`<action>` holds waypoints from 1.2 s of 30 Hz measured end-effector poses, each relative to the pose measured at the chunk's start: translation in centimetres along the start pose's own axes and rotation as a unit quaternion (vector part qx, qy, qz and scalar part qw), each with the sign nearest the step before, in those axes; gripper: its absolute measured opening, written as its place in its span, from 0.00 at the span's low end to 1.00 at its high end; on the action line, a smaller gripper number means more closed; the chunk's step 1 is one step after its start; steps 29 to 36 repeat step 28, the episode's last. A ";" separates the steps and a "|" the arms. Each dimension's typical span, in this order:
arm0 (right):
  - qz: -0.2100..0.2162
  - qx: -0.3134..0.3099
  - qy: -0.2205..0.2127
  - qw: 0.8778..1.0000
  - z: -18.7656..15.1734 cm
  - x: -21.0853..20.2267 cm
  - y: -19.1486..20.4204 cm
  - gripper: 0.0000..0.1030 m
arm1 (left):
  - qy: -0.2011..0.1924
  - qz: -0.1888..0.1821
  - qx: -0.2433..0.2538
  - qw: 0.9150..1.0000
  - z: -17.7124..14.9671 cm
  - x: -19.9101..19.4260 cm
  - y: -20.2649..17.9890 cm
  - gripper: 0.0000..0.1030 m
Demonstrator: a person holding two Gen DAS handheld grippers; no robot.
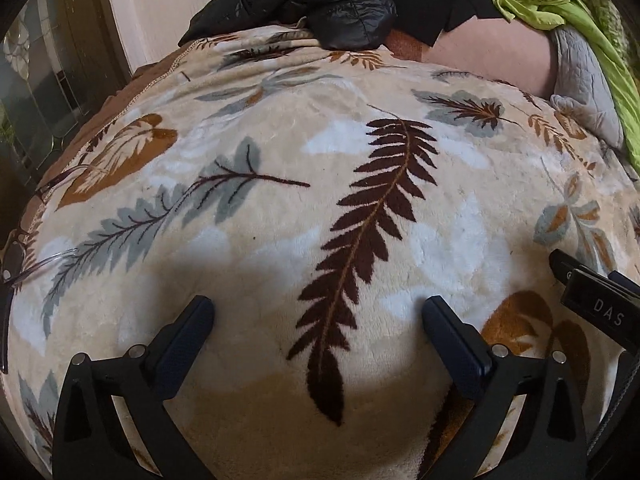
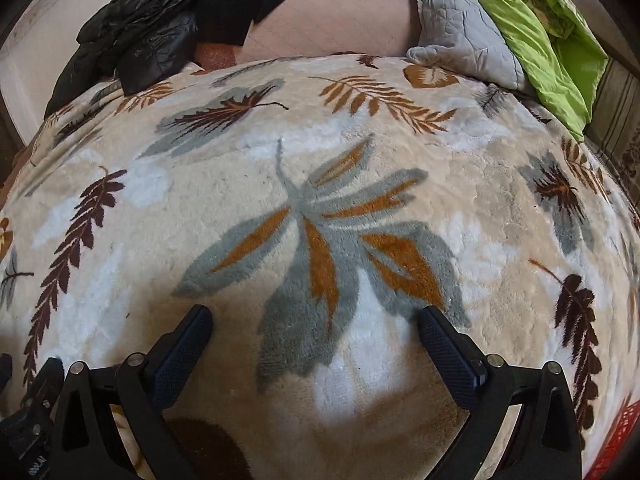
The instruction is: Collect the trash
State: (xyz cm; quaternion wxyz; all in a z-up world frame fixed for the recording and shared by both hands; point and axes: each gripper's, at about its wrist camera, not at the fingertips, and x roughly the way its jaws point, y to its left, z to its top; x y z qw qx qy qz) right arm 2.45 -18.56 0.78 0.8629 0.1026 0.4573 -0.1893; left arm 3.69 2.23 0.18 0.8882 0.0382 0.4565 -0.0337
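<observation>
**Both grippers poised over a leaf-patterned blanket, with no trash yet found.**
The left gripper (image 1: 318, 312) and right gripper (image 2: 316, 320) stand spread wide and empty, tilted down at the blanket (image 1: 280, 128). No trash can be made out in either view; eyeglasses (image 1: 24, 240) lie at the left edge of the left view, a black jacket (image 2: 136, 32) and green cloth (image 2: 532, 20) along the top of the right view. The step is best done by scanning before descending, and leaving glasses and clothing alone.

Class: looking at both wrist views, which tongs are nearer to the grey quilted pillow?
Right. The right tongs have the grey quilted pillow ahead, slightly right; from the left tongs it lies far right.
</observation>
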 end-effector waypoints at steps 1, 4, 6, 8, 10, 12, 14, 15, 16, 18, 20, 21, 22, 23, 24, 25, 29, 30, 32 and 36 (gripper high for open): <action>-0.001 -0.001 0.000 1.000 0.1 0.2 0.1 1.00 | 0.000 -0.001 -0.001 1.000 0.0 0.0 0.0 1.00; 0.001 0.001 0.000 1.000 0.1 0.2 0.2 1.00 | -0.001 -0.001 -0.001 1.000 -0.1 0.0 -0.1 1.00; 0.000 0.000 0.000 1.000 0.0 0.1 0.1 1.00 | -0.002 -0.002 -0.002 1.000 -0.1 0.0 0.1 1.00; 0.001 0.001 0.000 1.000 0.0 0.1 0.1 1.00 | -0.002 -0.001 -0.001 1.000 -0.1 0.0 0.0 1.00; 0.000 0.000 0.000 1.000 0.0 0.1 0.1 1.00 | -0.003 -0.001 -0.002 1.000 -0.2 0.0 0.0 1.00; 0.000 0.000 0.000 1.000 0.0 0.1 0.1 1.00 | -0.003 0.000 -0.001 1.000 -0.3 0.0 -0.1 1.00; 0.000 0.000 0.000 1.000 0.0 0.1 0.1 1.00 | -0.004 -0.003 -0.002 1.000 -0.2 0.0 0.0 1.00; 0.000 0.000 0.000 1.000 0.0 0.1 0.1 1.00 | -0.004 -0.006 -0.004 1.000 -0.3 0.1 0.0 1.00; 0.000 0.000 0.000 1.000 0.0 0.1 0.1 1.00 | -0.005 -0.008 -0.005 1.000 -0.3 0.1 0.2 1.00; 0.001 0.001 0.000 1.000 0.0 0.0 0.1 1.00 | -0.005 -0.007 -0.005 1.000 -0.3 0.0 0.2 1.00; 0.000 0.000 0.000 1.000 0.0 0.1 0.1 1.00 | -0.006 -0.006 -0.004 1.000 -0.3 0.0 0.2 1.00; 0.000 0.000 0.000 1.000 0.0 0.1 0.1 1.00 | -0.006 -0.007 -0.005 1.000 -0.3 0.0 0.3 1.00; 0.001 0.000 0.000 1.000 0.0 0.1 0.1 1.00 | -0.006 -0.007 -0.005 1.000 -0.2 0.0 0.4 1.00; 0.001 0.000 0.000 1.000 0.0 0.0 0.1 1.00 | -0.007 -0.006 -0.004 1.000 -0.3 0.0 0.2 1.00; 0.000 0.000 0.000 1.000 0.0 0.1 0.1 1.00 | -0.006 -0.005 -0.004 1.000 -0.3 0.0 0.2 1.00; 0.000 0.000 0.000 1.000 0.0 0.1 0.1 1.00 | -0.008 -0.006 -0.004 1.000 -0.3 -0.1 0.2 1.00; 0.000 0.000 0.000 1.000 0.0 0.1 0.1 1.00 | -0.006 -0.005 -0.004 1.000 -0.3 -0.2 0.1 1.00; 0.000 0.000 0.000 1.000 0.0 0.1 0.1 1.00 | -0.006 -0.005 -0.004 1.000 -0.3 -0.2 0.1 1.00; 0.000 0.000 0.000 1.000 0.0 0.1 0.1 1.00 | -0.006 -0.005 -0.004 1.000 -0.3 -0.2 0.1 1.00; 0.000 0.000 0.000 1.000 0.0 0.1 0.1 1.00 | -0.006 -0.005 -0.004 1.000 -0.3 -0.2 0.1 1.00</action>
